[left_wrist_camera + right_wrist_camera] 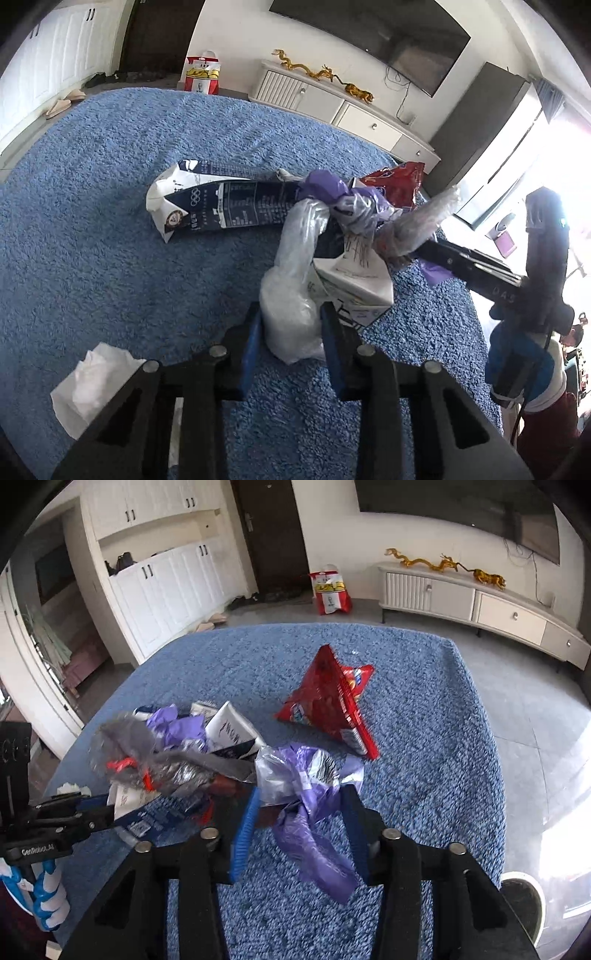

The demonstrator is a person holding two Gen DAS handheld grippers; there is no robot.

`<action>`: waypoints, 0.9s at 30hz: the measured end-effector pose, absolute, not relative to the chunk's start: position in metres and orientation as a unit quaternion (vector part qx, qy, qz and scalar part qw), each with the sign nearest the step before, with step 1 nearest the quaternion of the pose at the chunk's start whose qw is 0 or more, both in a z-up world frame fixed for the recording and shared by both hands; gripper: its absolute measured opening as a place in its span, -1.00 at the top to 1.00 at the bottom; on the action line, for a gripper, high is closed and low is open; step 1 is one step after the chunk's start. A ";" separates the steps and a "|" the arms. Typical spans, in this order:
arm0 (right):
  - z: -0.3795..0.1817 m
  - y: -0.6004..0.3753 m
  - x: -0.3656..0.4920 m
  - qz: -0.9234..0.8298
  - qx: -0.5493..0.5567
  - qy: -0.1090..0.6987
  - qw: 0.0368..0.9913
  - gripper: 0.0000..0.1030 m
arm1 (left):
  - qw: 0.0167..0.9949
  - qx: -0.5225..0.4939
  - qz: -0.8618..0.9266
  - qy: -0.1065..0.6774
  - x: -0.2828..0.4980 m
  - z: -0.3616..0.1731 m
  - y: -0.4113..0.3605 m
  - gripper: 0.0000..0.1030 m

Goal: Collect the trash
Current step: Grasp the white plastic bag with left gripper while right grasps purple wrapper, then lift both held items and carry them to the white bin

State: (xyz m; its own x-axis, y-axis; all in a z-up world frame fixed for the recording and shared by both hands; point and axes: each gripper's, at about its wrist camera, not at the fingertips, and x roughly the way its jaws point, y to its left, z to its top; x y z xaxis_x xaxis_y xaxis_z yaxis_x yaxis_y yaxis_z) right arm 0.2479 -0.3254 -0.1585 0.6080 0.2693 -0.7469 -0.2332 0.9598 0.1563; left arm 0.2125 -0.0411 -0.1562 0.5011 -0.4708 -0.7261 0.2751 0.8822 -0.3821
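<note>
A heap of trash lies on the blue carpet (92, 240): a flattened blue and white milk carton (207, 206), a white carton (354, 284), purple wrappers (325, 184) and twisted clear plastic. My left gripper (291, 328) has its pads pressed on a clear plastic bag (291, 317) at the near end of the heap. My right gripper (299, 805) holds a bunch of purple and clear plastic (303, 775) between its pads. Each gripper shows in the other's view: the right gripper (424, 251), the left gripper (107, 808). A red snack bag (328, 705) lies apart, farther out.
A crumpled white tissue (92, 384) lies on the carpet by my left gripper. A red and white paper bag (330, 590) stands on the floor near the dark door. A low white TV cabinet (480, 602) runs along the wall. A round white object (521, 897) sits off the carpet's right edge.
</note>
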 end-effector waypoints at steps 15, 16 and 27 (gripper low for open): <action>-0.125 -0.331 0.181 0.125 0.024 0.391 0.911 0.42 | 0.878 -0.132 -0.214 0.408 0.163 -0.117 -0.017 0.46; -0.120 -0.329 0.174 0.124 0.022 0.387 0.913 0.42 | 0.880 -0.134 -0.214 0.402 0.159 -0.112 -0.016 0.46; -0.077 -0.328 0.114 0.135 0.010 0.336 0.932 0.42 | 0.913 -0.120 -0.190 0.340 0.107 -0.058 -0.007 0.46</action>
State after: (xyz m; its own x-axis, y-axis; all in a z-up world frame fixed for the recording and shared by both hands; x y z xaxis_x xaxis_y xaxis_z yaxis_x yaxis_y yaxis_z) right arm 0.1141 -0.3276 -0.0770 0.7375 0.2591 -0.6236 -0.2452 0.9632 0.1102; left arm 0.1074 -0.0070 -0.0584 0.6958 -0.4293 -0.5758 0.2660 0.8987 -0.3487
